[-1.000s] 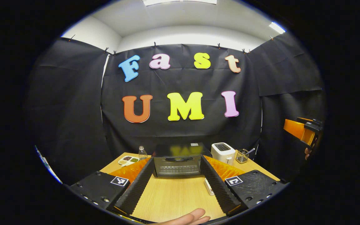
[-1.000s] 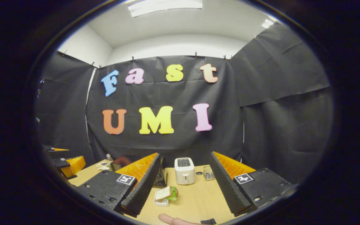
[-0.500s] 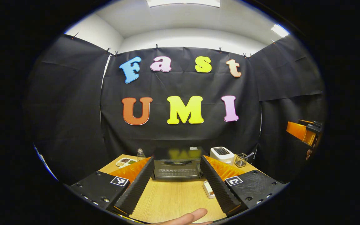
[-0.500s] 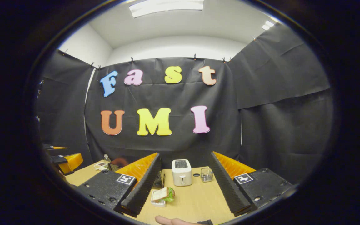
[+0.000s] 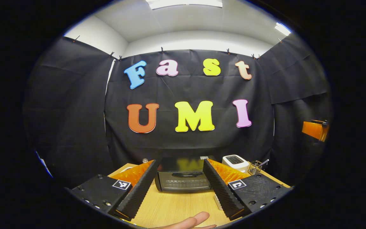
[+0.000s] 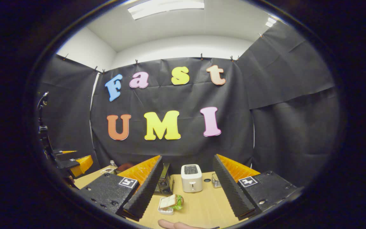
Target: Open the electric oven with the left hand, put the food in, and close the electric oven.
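A: How are the 2 hand-held grippers seen?
B: The left hand-held gripper (image 5: 179,186) is spread apart, framing the closed electric oven (image 5: 184,178) on the counter (image 5: 176,206).
A: And the right?
B: The right hand-held gripper (image 6: 187,187) is spread too; the sandwich (image 6: 171,202) lies between its fingers, before the toaster (image 6: 191,178).

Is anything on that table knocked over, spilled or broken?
Nothing stands out. The oven sits square with its door shut, the toaster stands upright, and the sandwich rests in its small dish on the table.

A wooden table (image 6: 199,206) carries an oven (image 5: 183,179), toaster (image 6: 191,182) and sandwich tray (image 6: 167,208).
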The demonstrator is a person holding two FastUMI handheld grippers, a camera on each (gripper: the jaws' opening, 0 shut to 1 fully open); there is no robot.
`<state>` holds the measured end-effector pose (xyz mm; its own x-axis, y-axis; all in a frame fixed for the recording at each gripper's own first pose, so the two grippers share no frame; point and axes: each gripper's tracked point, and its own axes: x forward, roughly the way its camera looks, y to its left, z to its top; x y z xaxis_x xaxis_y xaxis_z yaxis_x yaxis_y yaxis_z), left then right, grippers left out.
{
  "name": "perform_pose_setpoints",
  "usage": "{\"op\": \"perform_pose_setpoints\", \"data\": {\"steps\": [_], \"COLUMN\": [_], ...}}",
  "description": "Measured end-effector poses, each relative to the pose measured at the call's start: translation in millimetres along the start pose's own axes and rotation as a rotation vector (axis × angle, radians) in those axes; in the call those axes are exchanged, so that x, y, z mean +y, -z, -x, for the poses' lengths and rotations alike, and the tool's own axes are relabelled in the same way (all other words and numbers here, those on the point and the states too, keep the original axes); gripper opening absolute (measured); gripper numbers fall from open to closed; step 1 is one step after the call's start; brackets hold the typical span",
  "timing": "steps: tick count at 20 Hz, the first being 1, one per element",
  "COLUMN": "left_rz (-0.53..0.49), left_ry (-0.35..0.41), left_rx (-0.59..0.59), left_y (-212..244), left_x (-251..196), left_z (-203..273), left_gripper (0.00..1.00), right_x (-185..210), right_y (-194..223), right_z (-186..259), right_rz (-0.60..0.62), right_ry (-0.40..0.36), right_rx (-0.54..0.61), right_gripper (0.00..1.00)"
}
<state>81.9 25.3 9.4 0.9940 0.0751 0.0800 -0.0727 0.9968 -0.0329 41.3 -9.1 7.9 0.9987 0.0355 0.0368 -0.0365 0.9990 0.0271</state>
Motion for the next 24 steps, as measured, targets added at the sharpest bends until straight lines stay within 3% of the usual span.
{"op": "perform_pose_setpoints", "data": {"steps": [4, 5, 6, 9, 10, 11, 12, 14, 15, 17, 18, 19, 20, 21, 22, 24], "left_rz": [0.007, 0.002, 0.004, 0.032, 0.032, 0.028, 0.027, 0.032, 0.032, 0.023, 0.021, 0.027, 0.029, 0.025, 0.025, 0.004], "left_ry": [0.000, 0.008, 0.011, 0.028, 0.042, 0.045, 0.046, 0.048, 0.043, 0.035, 0.035, 0.045, 0.048, 0.048, 0.050, 0.040], "left_rx": [0.023, 0.023, 0.029, 0.104, 0.133, 0.156, 0.188, 0.253, 0.279, 0.323, 0.348, 0.374, 0.396, 0.416, 0.436, 0.466], "left_y": [15, 18, 23, 56, 66, 76, 88, 110, 120, 139, 149, 157, 164, 170, 179, 186], "left_x": [-6, -9, -10, -19, -24, -26, -27, -30, -30, -31, -30, -32, -33, -34, -34, -34], "left_z": [-62, -79, -95, -139, -151, -164, -174, -191, -198, -210, -214, -218, -223, -226, -227, -225], "left_gripper": [0.96, 0.96, 0.96, 0.96, 0.96, 0.96, 0.96, 0.95, 0.96, 0.96, 0.96, 0.96, 0.96, 0.96, 0.96, 0.96], "right_x": [-1, -3, -6, -16, -20, -22, -23, -28, -31, -38, -42, -44, -44, -43, -42, -43], "right_y": [1, -1, -1, -5, -9, -13, -16, -23, -26, -33, -35, -37, -37, -39, -38, -36], "right_z": [-17, -21, -23, -29, -29, -29, -27, -22, -19, -12, -8, -4, 0, 3, 5, 6], "right_rz": [0.011, 0.010, 0.002, -0.010, -0.009, -0.011, -0.014, -0.011, -0.007, 0.002, 0.005, 0.007, 0.005, 0.004, 0.005, 0.011], "right_ry": [-0.031, -0.033, -0.033, -0.016, -0.007, -0.004, -0.004, 0.000, 0.004, 0.019, 0.027, 0.033, 0.033, 0.028, 0.023, 0.024], "right_rx": [0.006, 0.005, 0.003, 0.005, -0.001, -0.009, -0.014, -0.032, -0.041, -0.063, -0.073, -0.080, -0.087, -0.091, -0.091, -0.079], "right_gripper": [0.90, 1.00, 0.90, 0.90, 1.00, 1.00, 0.90, 0.90, 1.00, 1.00, 0.90, 0.90, 1.00, 0.90, 1.00, 1.00]}}
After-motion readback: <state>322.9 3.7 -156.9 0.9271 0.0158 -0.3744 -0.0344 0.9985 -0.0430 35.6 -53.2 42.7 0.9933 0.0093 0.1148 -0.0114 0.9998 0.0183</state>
